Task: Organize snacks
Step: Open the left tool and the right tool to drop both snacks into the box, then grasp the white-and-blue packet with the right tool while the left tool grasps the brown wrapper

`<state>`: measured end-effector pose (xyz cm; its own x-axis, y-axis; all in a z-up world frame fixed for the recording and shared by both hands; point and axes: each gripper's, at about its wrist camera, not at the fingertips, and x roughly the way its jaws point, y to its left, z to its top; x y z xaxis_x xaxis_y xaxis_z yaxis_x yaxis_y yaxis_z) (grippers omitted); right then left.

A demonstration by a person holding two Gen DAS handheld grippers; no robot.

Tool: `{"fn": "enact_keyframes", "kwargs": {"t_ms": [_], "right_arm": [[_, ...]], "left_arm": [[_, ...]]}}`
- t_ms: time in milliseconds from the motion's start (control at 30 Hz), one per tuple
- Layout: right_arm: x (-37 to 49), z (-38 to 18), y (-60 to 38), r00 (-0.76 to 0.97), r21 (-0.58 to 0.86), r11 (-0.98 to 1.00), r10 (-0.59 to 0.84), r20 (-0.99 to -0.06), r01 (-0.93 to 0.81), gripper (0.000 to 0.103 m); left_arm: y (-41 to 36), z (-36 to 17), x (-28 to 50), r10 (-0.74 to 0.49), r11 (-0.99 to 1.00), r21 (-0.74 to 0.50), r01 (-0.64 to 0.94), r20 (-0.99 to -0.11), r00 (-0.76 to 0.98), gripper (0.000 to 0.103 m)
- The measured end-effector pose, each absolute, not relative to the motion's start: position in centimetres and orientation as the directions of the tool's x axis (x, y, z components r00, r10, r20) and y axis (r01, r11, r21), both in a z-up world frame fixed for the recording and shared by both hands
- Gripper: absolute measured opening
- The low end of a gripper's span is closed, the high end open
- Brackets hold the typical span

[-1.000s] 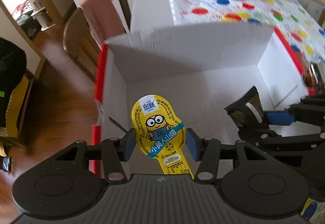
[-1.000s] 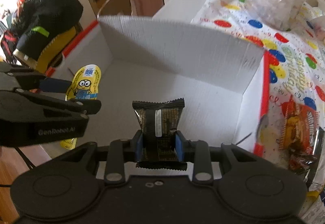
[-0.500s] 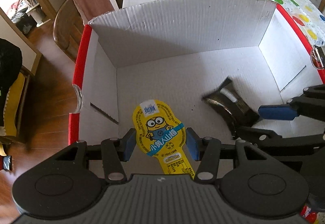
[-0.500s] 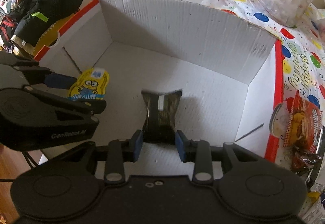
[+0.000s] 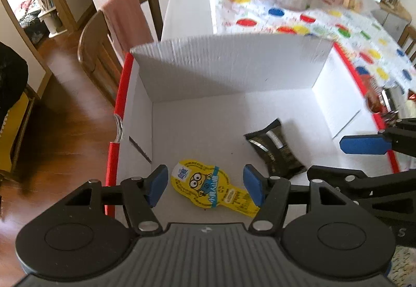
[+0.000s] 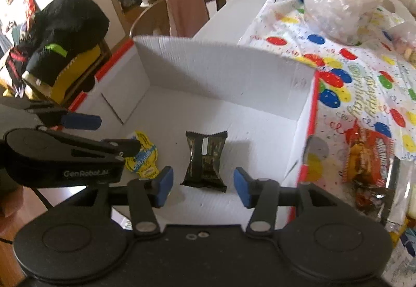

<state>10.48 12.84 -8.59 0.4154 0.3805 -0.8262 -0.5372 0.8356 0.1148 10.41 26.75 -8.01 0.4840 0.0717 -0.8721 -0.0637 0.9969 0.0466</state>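
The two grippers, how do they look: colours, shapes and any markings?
Both look alike. The left gripper and the right gripper each have a black body with two round discs, black linkage arms with silver pivot pins, and two blue finger pads. Seen from the right wrist view, the left one's side carries white "GenRobot.AI" lettering.

The white cardboard box (image 5: 234, 73) holds a yellow snack pouch (image 5: 210, 184) and a dark wrapped bar (image 6: 205, 157), lying apart.

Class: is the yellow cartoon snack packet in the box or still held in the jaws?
In the box. The yellow packet lies flat on the box floor, below the open left gripper.
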Motion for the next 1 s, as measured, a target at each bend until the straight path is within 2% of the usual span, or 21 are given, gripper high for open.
{"fn": "enact_keyframes", "kwargs": {"t_ms": [233,533,833,900,1000], "right_arm": [[8.9,-5.7,10.4,0.464,0.154,0.845,0.424,-0.778,-0.512,0.064],[6.5,-2.7,5.8,0.537,0.181,0.866,0.439,-0.720,-0.466,0.078],[5.2,-1.4,-0.5,0.605,0.184,0.901,0.404,-0.686,-0.393,0.086],[4.9,-1.4,-2.0,0.617,0.181,0.907,0.394,-0.681,-0.380,0.092],[4.7,-1.6,-4.2,0.633,0.176,0.917,0.376,-0.677,-0.357,0.095]], "left_arm": [[25.2,-5.1,8.7,0.026,0.999,0.005,-0.039,-0.830,0.558,0.064],[21.5,-2.3,7.1,-0.040,0.999,-0.039,0.015,-0.772,0.635,0.070],[16.4,-1.6,6.7,-0.108,0.994,-0.076,0.076,-0.742,0.662,0.077],[15.2,-1.7,6.7,-0.114,0.994,-0.079,0.081,-0.736,0.668,0.079],[13.5,-1.9,6.8,-0.125,0.992,-0.086,0.091,-0.734,0.667,0.079]]}}
